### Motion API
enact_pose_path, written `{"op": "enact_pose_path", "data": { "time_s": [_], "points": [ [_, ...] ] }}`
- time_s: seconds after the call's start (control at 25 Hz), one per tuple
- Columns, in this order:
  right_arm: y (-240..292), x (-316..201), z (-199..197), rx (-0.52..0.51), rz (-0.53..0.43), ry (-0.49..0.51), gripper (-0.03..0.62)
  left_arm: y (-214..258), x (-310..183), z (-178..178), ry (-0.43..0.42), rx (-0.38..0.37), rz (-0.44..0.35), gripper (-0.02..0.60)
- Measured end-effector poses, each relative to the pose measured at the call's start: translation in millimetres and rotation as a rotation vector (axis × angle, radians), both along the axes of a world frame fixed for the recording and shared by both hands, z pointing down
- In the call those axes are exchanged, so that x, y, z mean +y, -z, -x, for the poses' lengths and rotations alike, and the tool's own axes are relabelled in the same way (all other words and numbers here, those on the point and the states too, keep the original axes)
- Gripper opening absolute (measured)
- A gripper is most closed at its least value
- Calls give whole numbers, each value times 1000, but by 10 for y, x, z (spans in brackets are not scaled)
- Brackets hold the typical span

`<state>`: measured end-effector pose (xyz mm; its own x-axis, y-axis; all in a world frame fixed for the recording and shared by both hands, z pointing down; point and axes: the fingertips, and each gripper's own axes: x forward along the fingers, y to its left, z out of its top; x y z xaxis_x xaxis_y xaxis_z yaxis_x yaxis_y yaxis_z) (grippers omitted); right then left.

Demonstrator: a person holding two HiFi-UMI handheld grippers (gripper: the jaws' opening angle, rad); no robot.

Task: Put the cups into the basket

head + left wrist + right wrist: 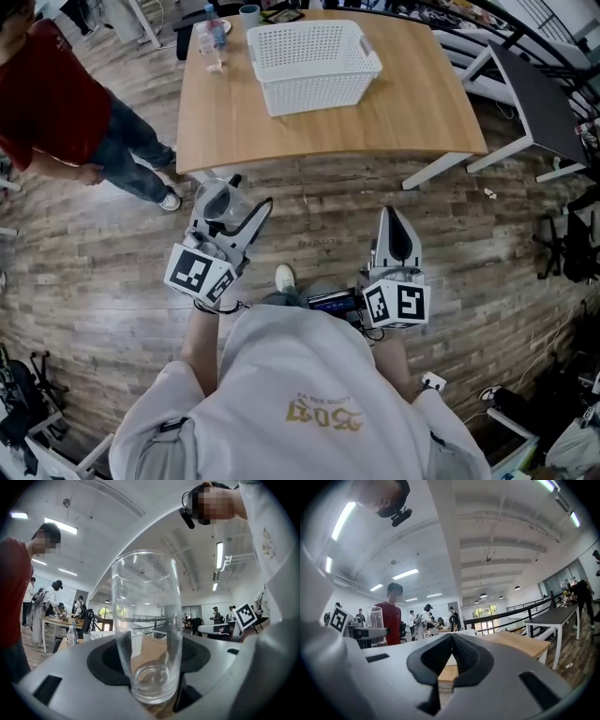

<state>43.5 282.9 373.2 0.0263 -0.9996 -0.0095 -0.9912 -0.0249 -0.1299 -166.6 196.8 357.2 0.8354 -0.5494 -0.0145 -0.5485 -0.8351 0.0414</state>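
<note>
No legible wording found. Gold print on the back of the person's white shirt [323, 412]: inverted, characters not decipherable. Marker cube [199, 272] on the left gripper [232, 202] and its counterpart [397, 304] on the right gripper [392, 214]: black-and-white square patterns, no letters. Bottle [213, 42] at the table's [403, 112] far left corner: label too small to read.

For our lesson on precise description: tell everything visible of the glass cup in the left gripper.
The glass cup is a tall, clear, colourless tumbler with a thick base, empty and upright. The left gripper clamps its lower part between its jaws. It hangs above the wooden floor, short of the table.
</note>
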Motion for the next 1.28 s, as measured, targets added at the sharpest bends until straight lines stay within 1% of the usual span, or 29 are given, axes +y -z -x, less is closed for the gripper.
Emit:
{"op": "enact_pose_path", "data": {
  "time_s": [0.28, 0.52, 0.76, 0.96, 1.28],
  "points": [
    [-17, -321, -46, -2, 19, 18, 9, -24, -277, -56, 12, -10, 18, 270],
    [62, -712, -132, -28, 2, 62, 9, -10, -600, -168, 31, -19, 19, 270],
    [177, -1251, -318, -15, -22, 106, 9, 20, -1026, -414, 47, -13, 15, 270],
    [184, -1725, -500, -5, -18, 141, 9, 19, -1432, -652, 68, -17, 21, 270],
    [133, -2203, -781, -17, -1, 171, 9, 24, -1826, -926, 98, -36, 31, 270]
  ]
}}
